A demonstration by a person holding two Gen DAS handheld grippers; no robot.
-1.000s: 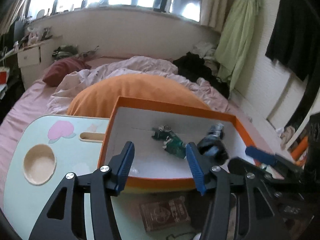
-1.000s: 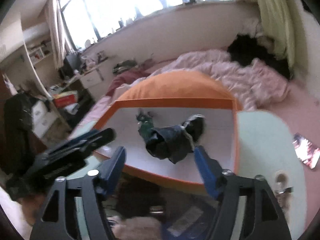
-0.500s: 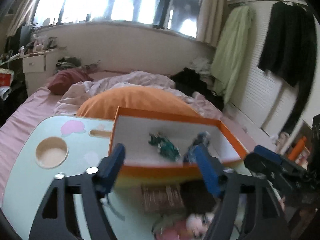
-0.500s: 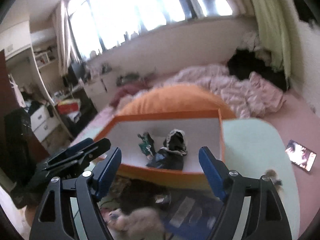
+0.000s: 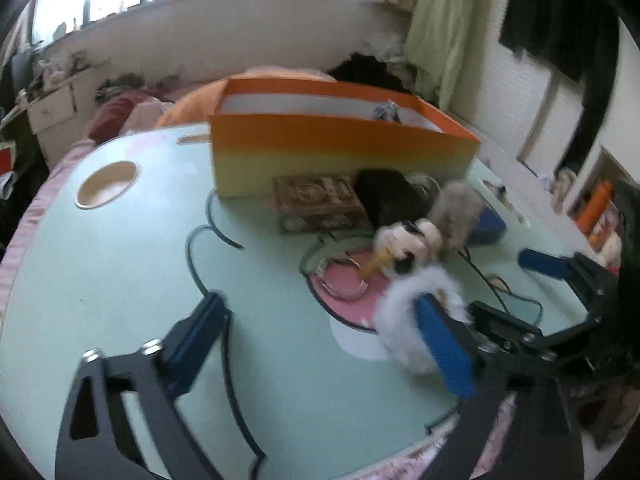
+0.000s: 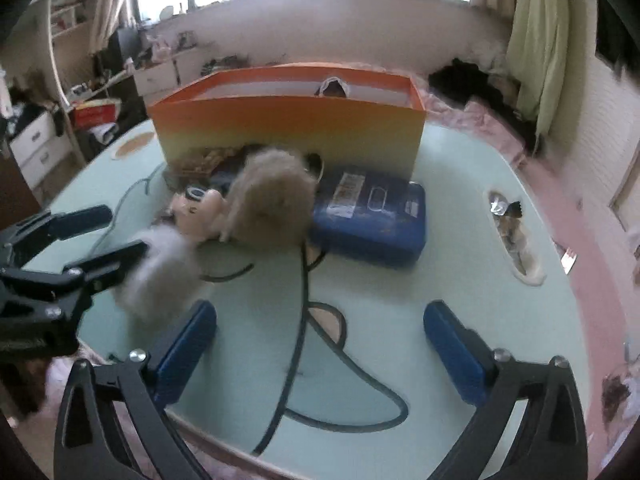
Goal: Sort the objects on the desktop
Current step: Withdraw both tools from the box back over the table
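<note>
An orange box [image 5: 344, 142] stands at the far side of the pale green table [image 5: 120, 280]; it also shows in the right wrist view [image 6: 288, 128]. In front of it lie a brown patterned box [image 5: 320, 204], a black case [image 5: 390, 196], a plush toy with a fluffy grey tail [image 5: 424, 236], a white fluffy piece [image 5: 404, 312] and a blue pack [image 6: 372, 212]. My left gripper [image 5: 320, 344] is open low over the table, its right finger against the white fluff. My right gripper [image 6: 320, 344] is open and empty above a black cable [image 6: 300, 320].
The table has a round cup recess [image 5: 106, 184] at the left and a slot with small items [image 6: 508, 232] at the right. A bed with an orange cushion [image 5: 188, 100] lies beyond the box. The table's near edge is just below both grippers.
Both grippers have pulled back and dropped from above the orange box to low over the table in front of it. The box's contents are now mostly hidden behind its wall.
</note>
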